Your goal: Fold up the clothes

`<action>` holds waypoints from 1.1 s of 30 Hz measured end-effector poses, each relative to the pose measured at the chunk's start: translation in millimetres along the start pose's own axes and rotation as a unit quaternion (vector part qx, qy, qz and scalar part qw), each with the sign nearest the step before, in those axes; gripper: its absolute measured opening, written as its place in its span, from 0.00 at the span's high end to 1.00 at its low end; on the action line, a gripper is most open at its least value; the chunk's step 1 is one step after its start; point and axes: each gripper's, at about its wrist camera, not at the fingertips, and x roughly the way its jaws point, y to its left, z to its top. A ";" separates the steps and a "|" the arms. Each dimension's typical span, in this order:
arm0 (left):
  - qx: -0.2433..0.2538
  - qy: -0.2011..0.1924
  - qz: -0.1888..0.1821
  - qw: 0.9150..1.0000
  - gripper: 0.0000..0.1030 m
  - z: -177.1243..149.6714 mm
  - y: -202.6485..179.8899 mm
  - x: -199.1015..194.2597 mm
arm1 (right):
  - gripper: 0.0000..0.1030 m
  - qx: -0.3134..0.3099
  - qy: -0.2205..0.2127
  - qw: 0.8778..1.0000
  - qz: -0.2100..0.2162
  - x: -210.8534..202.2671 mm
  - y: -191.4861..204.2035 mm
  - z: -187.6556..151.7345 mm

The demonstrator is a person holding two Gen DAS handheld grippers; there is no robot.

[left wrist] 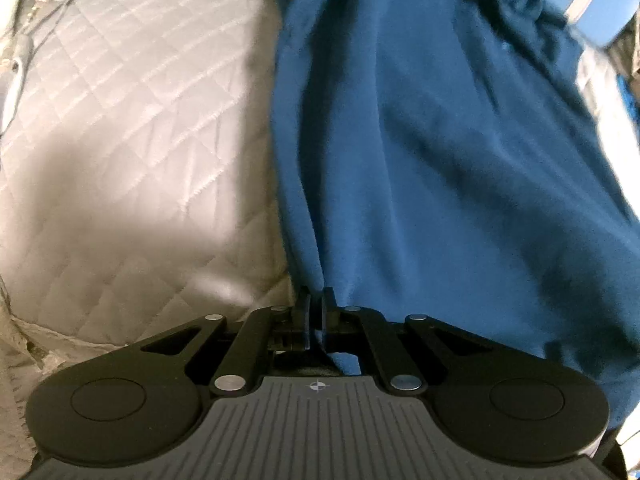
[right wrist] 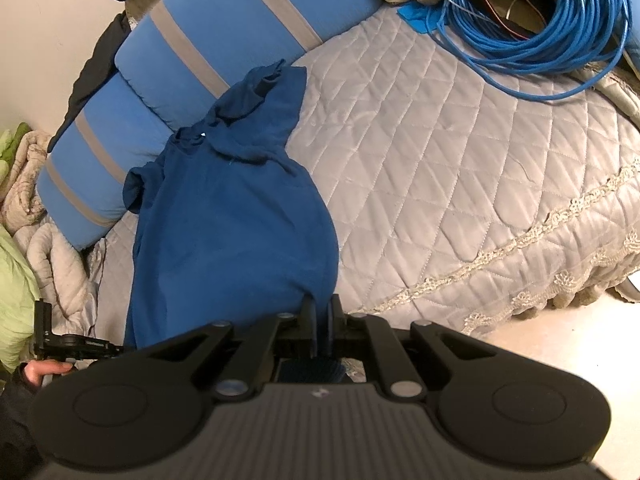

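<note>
Grey quilted bedspread covers the bed, with a blue hoodie spread out ahead of both tongs; left gripper is pinched tight on the hoodie's hem, right gripper likewise clamped on the hem's other corner; striped blue pillows sit beyond the hood, coiled blue cable far right.

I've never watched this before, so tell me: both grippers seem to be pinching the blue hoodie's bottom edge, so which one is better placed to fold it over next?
Probably the right gripper. It pinches the blue hoodie at the corner beside open quilt. The left gripper also grips the hem.
</note>
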 end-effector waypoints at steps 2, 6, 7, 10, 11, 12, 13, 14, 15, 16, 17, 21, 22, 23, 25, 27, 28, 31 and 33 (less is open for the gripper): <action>-0.008 -0.029 -0.013 0.999 0.95 -2.9 8.7 -23.1 | 0.96 -0.003 -0.002 1.000 0.004 -2.3 1.5 1.2; -0.032 -0.084 -0.042 0.995 0.96 -9.6 28.8 -69.6 | 0.96 -0.010 -0.008 1.000 0.015 -8.5 6.3 3.4; -0.038 -0.097 -0.048 0.993 0.96 -11.4 34.0 -81.1 | 0.96 -0.010 -0.009 1.000 0.017 -9.7 7.9 3.9; -0.050 -0.130 -0.064 0.988 0.96 -16.1 45.5 -110.9 | 0.96 -0.013 -0.011 1.000 0.024 -13.2 12.6 5.3; -0.053 -0.140 -0.069 0.986 0.96 -17.4 48.9 -119.8 | 0.96 -0.014 -0.011 1.000 0.026 -14.3 14.2 5.8; -0.056 -0.149 -0.074 0.985 0.96 -17.9 51.1 -128.6 | 0.96 -0.014 -0.012 0.999 0.028 -15.5 15.8 6.3; -0.057 -0.155 -0.077 0.983 0.96 -15.7 51.0 -136.5 | 0.96 -0.015 -0.013 0.999 0.031 -16.7 17.3 6.8; -0.058 -0.161 -0.082 0.982 0.96 -14.6 51.4 -144.3 | 0.96 -0.016 -0.013 0.999 0.033 -17.8 18.9 7.2; -0.058 -0.165 -0.085 0.981 0.96 -13.4 50.5 -150.4 | 0.96 -0.015 -0.014 0.999 0.036 -19.5 20.5 8.0; -0.057 -0.170 -0.088 0.980 0.96 -11.9 49.0 -155.7 | 0.96 -0.016 -0.016 0.999 0.038 -21.8 22.2 8.5; -0.056 -0.174 -0.091 0.979 0.96 -10.4 47.5 -161.0 | 0.96 -0.017 -0.017 0.999 0.041 -24.2 23.9 9.0; -0.050 -0.182 -0.092 0.978 0.95 -3.9 44.9 -177.1 | 0.96 -0.020 -0.021 0.998 0.049 -34.2 31.6 11.0; -0.049 -0.184 -0.091 0.977 0.95 -3.5 46.9 -181.5 | 0.96 -0.020 -0.023 0.998 0.051 -36.4 33.2 11.3; -0.050 -0.188 -0.088 0.977 0.95 -1.8 49.1 -184.3 | 0.96 -0.021 -0.025 0.998 0.052 -38.6 34.7 11.7; -0.051 -0.190 -0.078 0.977 0.95 -2.3 58.9 -182.8 | 0.96 -0.022 -0.026 0.998 0.054 -40.7 36.4 12.3; -0.059 -0.180 -0.068 0.980 0.95 -1.5 69.5 -164.2 | 0.96 -0.021 -0.026 0.998 0.053 -37.1 35.1 11.8; -0.066 -0.174 -0.069 0.980 0.95 -0.9 75.6 -153.2 | 0.96 -0.021 -0.026 0.998 0.052 -35.0 34.4 11.5; -0.094 -0.159 -0.083 0.979 0.95 -0.5 94.7 -115.7 | 0.96 -0.015 -0.016 0.998 0.052 -20.9 31.1 9.6; -0.109 -0.158 -0.092 0.977 0.95 -1.8 101.9 -93.3 | 0.96 -0.015 -0.009 0.999 0.050 -11.4 31.0 8.6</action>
